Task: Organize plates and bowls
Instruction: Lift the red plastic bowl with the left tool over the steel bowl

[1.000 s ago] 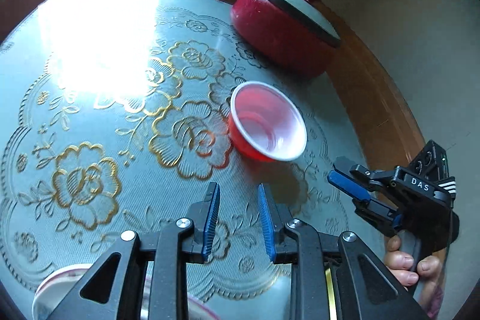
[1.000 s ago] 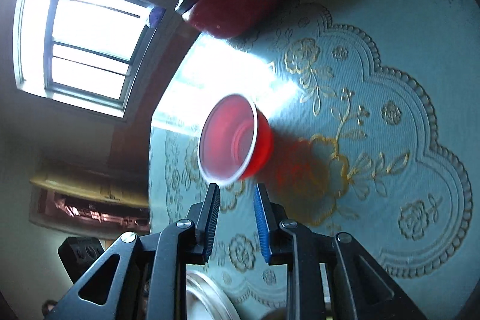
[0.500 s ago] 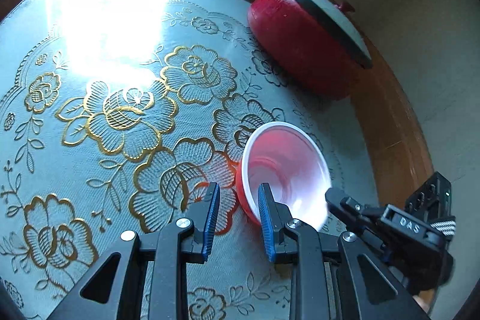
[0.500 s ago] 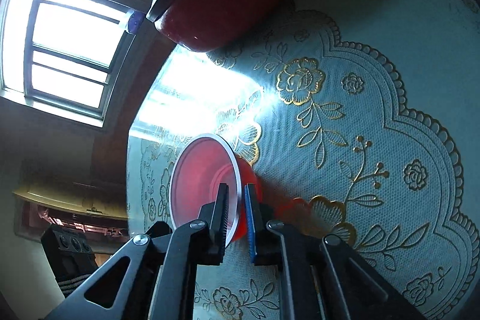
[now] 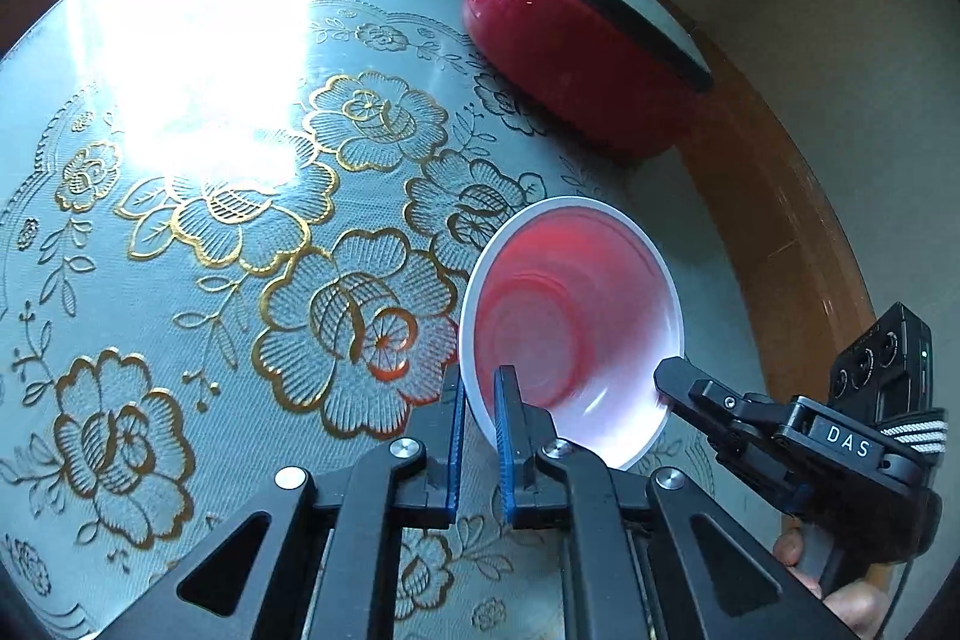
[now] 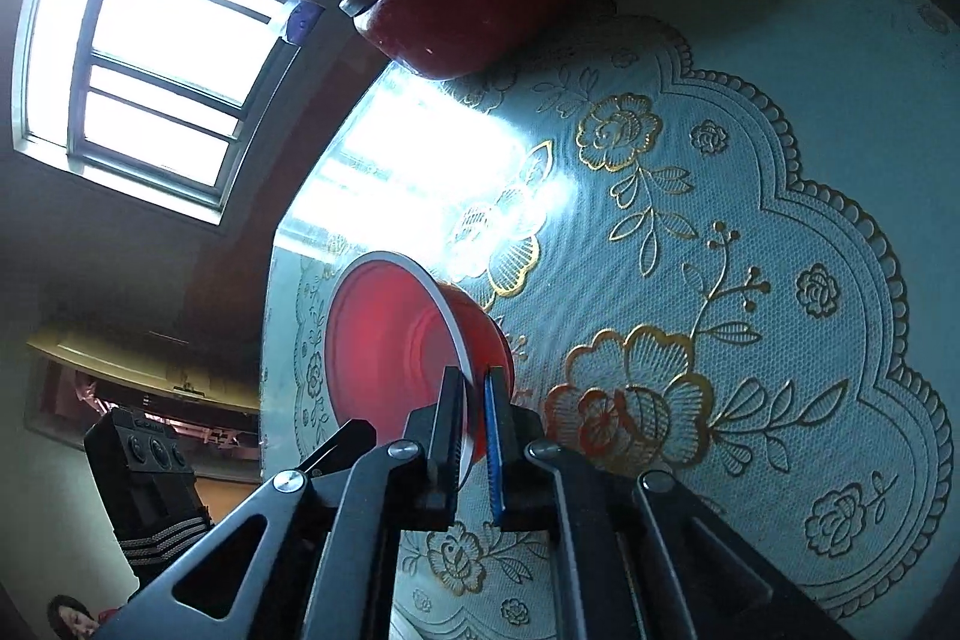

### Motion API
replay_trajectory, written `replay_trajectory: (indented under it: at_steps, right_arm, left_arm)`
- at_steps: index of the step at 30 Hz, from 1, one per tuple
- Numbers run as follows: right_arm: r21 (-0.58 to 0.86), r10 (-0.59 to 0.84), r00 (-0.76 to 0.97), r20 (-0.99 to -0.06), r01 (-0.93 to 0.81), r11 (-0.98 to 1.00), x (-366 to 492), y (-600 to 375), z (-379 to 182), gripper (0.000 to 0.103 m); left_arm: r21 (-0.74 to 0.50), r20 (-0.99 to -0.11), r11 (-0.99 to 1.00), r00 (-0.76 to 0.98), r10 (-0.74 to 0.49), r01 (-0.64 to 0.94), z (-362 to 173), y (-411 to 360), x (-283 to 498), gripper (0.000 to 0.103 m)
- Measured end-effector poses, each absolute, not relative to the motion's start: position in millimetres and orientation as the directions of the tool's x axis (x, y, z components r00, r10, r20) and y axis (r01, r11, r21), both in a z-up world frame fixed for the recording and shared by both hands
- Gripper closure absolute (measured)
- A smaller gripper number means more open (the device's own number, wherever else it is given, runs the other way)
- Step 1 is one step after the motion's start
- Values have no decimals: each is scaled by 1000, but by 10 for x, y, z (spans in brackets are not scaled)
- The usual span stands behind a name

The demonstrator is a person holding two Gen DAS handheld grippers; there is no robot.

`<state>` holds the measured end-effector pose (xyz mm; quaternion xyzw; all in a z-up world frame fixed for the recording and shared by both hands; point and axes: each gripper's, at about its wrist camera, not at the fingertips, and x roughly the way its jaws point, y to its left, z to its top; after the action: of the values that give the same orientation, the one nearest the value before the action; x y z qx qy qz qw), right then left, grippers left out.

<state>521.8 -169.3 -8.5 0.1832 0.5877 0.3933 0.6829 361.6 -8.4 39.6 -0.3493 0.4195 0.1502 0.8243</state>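
A red bowl [image 5: 570, 316] with a white rim sits on the floral mat [image 5: 210, 220], tipped a little toward the left wrist view. My left gripper [image 5: 480, 382] has the near-left rim between its blue pads, its jaws closing tight on it. My right gripper [image 5: 666, 382] comes in from the right and clamps the opposite rim. In the right wrist view the bowl [image 6: 384, 340] stands edge-on and my right gripper [image 6: 474, 382] is shut on its rim. The left gripper's body [image 6: 144, 466] shows at the lower left.
A red pot with a grey lid [image 5: 576, 64] stands at the back near the wooden table edge [image 5: 780, 232], beyond the bowl. A hand [image 5: 840, 598] holds the right gripper's handle. A bright window [image 6: 156, 70] throws glare on the mat.
Both grippers moved in on the red bowl from opposite sides. The right one shut on its rim first, then the left one shut on the other side. The bowl now looks tipped.
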Motion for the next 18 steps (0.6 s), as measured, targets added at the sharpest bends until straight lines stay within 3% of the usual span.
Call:
replay_trajectory:
  at_steps: [18]
  right_arm:
    - [737, 818, 67, -571, -398, 547, 4471, -2581, 482, 96]
  left_arm:
    - [-423, -724, 813, 689, -37, -400, 932, -935, 2898, 93]
